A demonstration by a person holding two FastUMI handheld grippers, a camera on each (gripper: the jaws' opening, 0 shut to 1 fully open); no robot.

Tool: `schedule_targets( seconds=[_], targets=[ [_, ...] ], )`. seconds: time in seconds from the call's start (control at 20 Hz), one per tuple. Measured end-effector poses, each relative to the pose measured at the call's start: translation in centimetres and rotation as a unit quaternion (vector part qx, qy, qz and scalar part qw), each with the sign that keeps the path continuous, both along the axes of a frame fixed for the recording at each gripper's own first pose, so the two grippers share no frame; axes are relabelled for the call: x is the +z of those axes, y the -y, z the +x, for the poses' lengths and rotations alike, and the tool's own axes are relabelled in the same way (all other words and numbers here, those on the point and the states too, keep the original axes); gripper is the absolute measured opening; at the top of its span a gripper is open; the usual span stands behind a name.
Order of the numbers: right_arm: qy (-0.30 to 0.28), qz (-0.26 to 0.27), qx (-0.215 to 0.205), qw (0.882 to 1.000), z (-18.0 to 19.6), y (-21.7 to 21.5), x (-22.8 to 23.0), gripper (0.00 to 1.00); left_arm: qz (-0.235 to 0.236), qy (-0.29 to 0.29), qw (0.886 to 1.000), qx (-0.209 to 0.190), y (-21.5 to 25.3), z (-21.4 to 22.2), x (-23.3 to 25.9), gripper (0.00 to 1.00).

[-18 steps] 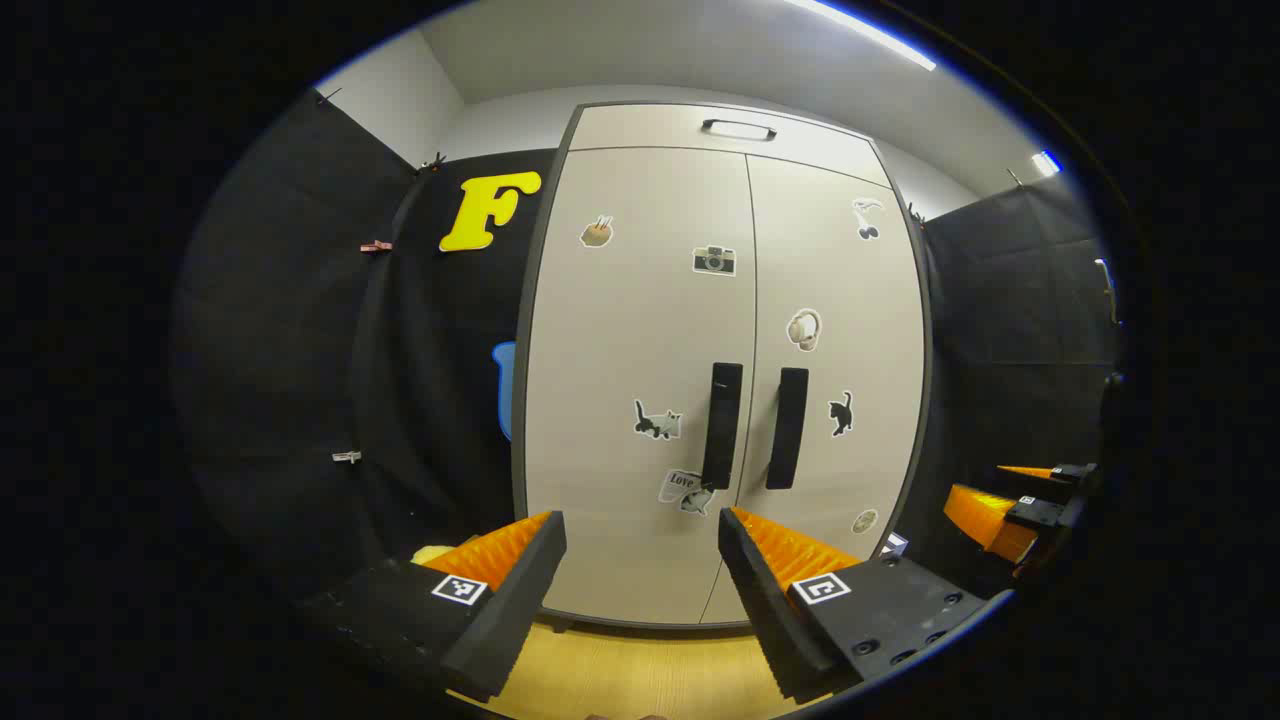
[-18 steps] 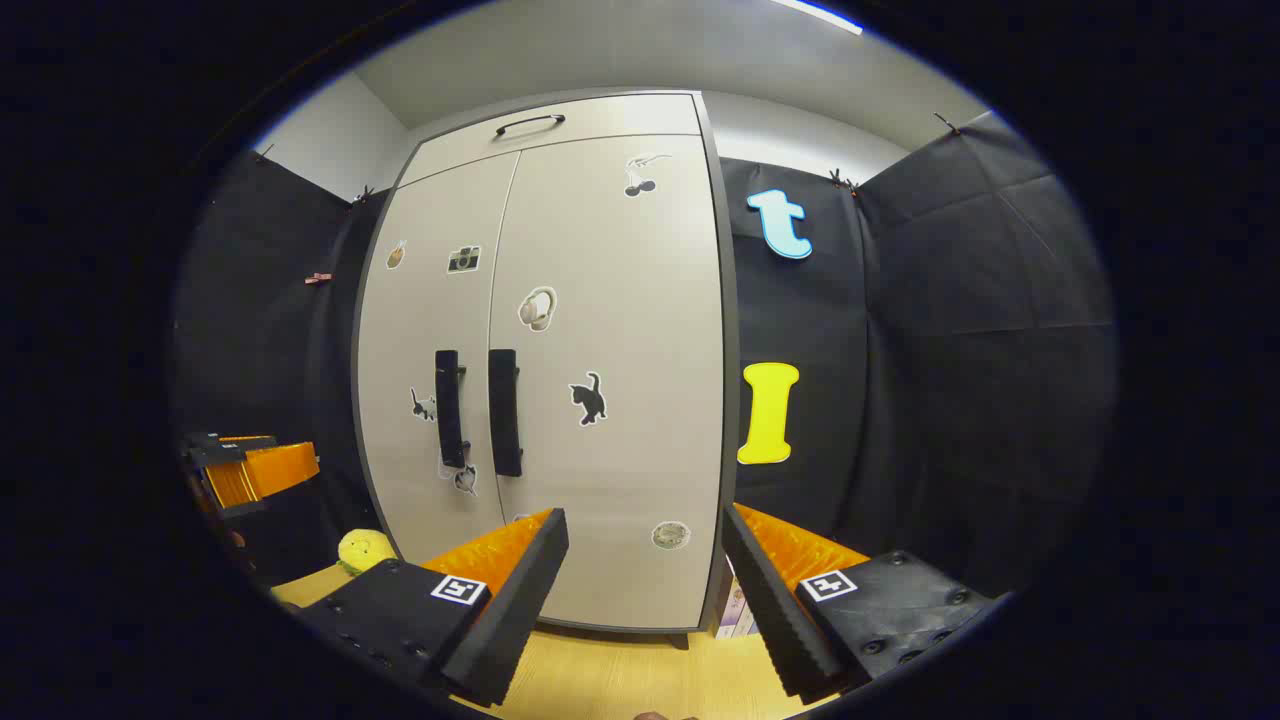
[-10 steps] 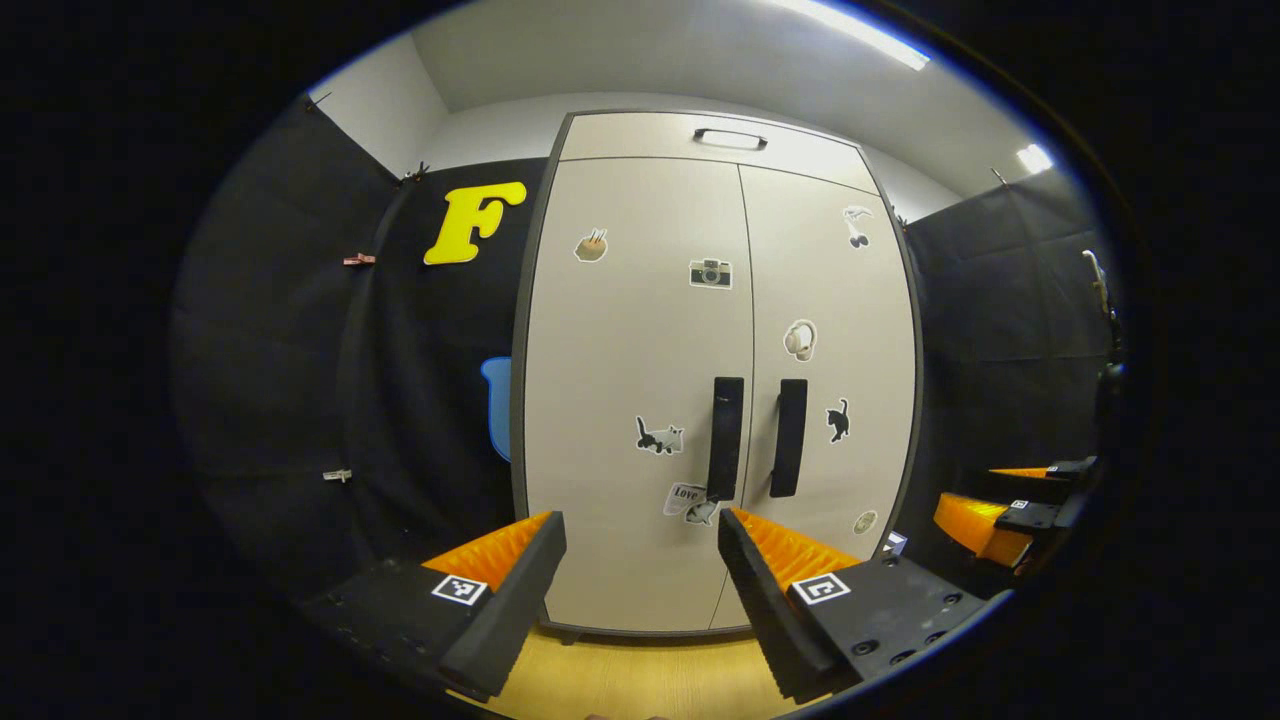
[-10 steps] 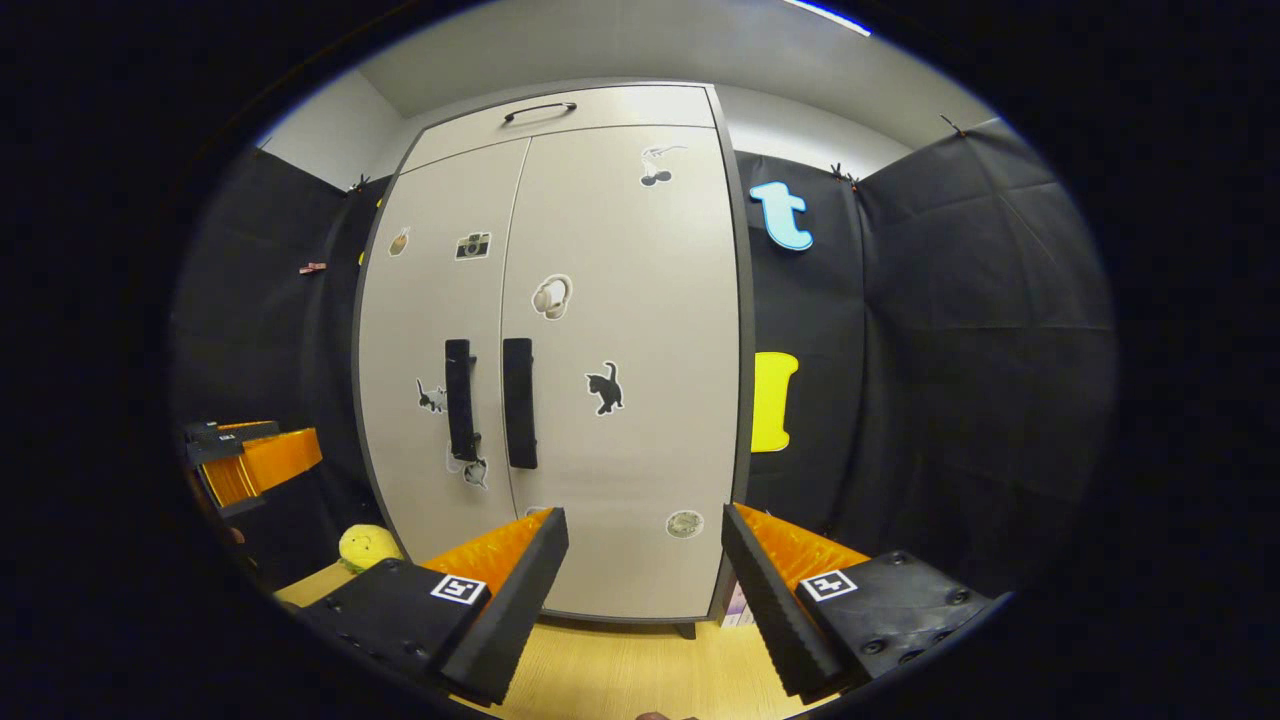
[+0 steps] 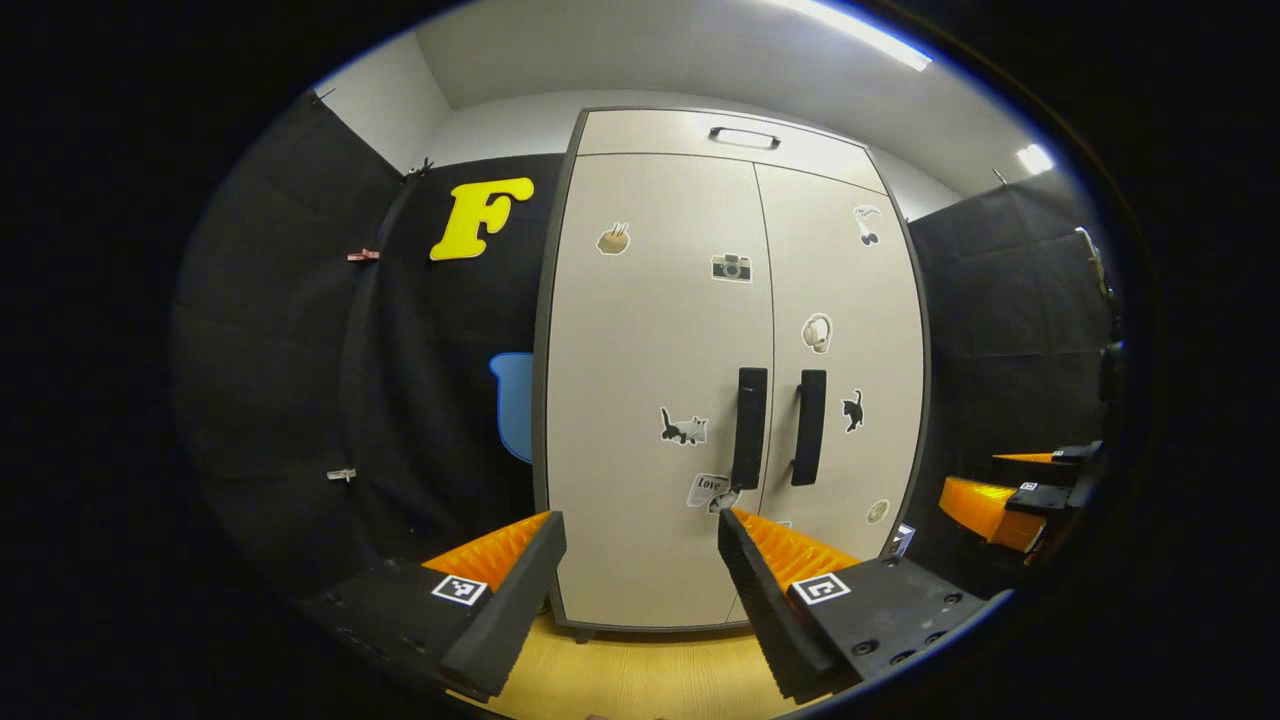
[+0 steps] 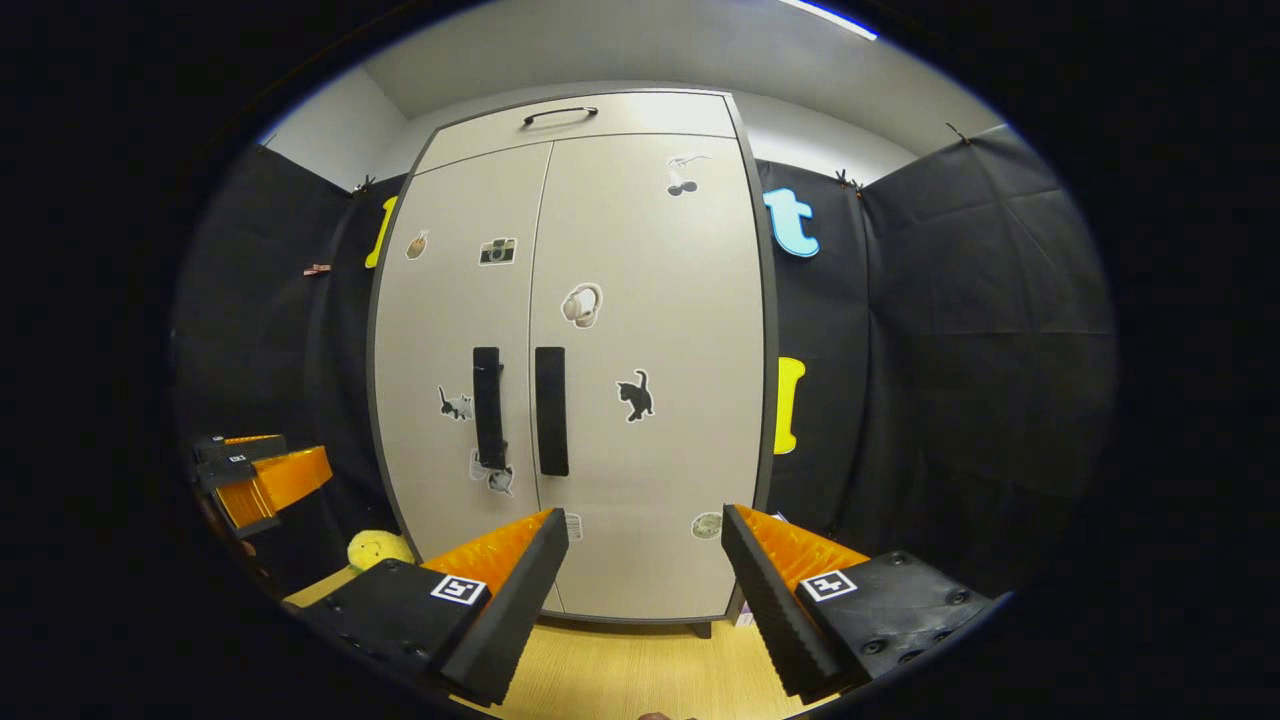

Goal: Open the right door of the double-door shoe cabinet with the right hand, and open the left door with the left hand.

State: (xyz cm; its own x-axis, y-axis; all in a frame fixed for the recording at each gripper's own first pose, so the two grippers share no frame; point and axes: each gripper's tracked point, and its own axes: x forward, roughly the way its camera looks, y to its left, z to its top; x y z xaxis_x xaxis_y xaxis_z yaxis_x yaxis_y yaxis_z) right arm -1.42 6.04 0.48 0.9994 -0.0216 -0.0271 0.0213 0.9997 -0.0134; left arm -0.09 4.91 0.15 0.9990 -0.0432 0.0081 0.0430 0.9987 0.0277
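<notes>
A tall beige shoe cabinet stands ahead with both doors closed. Its left door [image 5: 650, 380] and right door [image 5: 840, 300] carry stickers and meet at two black vertical handles: the left handle [image 5: 748, 428] and the right handle [image 5: 808, 428]. In the right gripper view, the left door [image 6: 455, 330], right door [image 6: 660, 450], left handle [image 6: 487, 408] and right handle [image 6: 551, 411] show again. My left gripper [image 5: 640, 575] is open, well short of the cabinet, and the right gripper [image 5: 1015, 490] appears at the far right. My right gripper [image 6: 645, 575] is open, with the left gripper [image 6: 255, 475] at its far left.
A closed top compartment with a small black handle [image 5: 744, 137] sits above the doors. A yellow plush toy [image 6: 375, 548] lies on the wooden floor [image 6: 620, 680] left of the cabinet. A small box [image 5: 900, 540] rests by the cabinet's right foot. Black cloth walls flank both sides.
Both views have shifted: the cabinet has slid rightward in each view. In the right gripper view it now sits nearer the centre. Doors remain closed and both grippers stay open.
</notes>
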Motion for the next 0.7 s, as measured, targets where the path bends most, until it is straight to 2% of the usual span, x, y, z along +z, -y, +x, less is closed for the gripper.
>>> schedule_targets(
  seconds=[0.35, 0.7],
  targets=[
    [-0.006, 0.004, 0.001, 1.0, 0.6, -1.2, 0.4, 0.98, 0.002, -0.01, 1.0, -0.01, -0.2, -0.2, -1.0, 0.95],
    [0.019, -0.001, 0.013, 1.0, 3.7, -2.8, 3.6, 0.98, -0.001, -0.017, 1.0, -0.009, -1.0, -0.6, -1.6, 0.95]
  ],
)
